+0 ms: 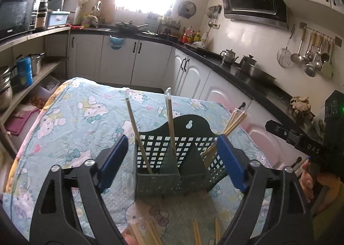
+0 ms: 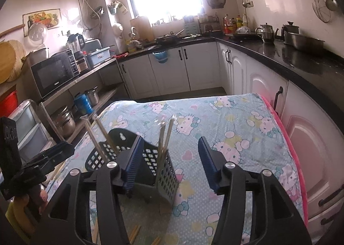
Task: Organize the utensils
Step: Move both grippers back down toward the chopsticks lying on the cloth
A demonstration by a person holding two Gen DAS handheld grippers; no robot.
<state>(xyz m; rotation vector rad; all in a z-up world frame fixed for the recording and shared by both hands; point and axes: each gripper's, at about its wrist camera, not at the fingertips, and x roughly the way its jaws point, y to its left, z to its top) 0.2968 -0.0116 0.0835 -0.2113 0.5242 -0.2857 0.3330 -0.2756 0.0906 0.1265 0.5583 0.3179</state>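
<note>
On the cartoon-cat tablecloth [image 1: 71,120] stands a dark green perforated utensil holder [image 1: 172,159] with a divider splitting it into compartments. Two wrapped chopstick pairs [image 1: 137,133] lean upright in its left compartment, and a bundle of further chopsticks [image 1: 233,123] fans out of the right one. More loose chopsticks [image 1: 196,232] lie flat on the cloth at the near edge, in front of the holder. From the left wrist view, the left gripper [image 1: 172,159] has its blue pads spread wide on either side of the holder, pinching nothing. From the right wrist view, the right gripper [image 2: 169,163] also stands parted and empty, its left pad just in front of the holder [image 2: 154,163], its right pad over bare cloth. A hand [image 1: 309,182] grasps the right gripper's handle at the frame's edge.
</note>
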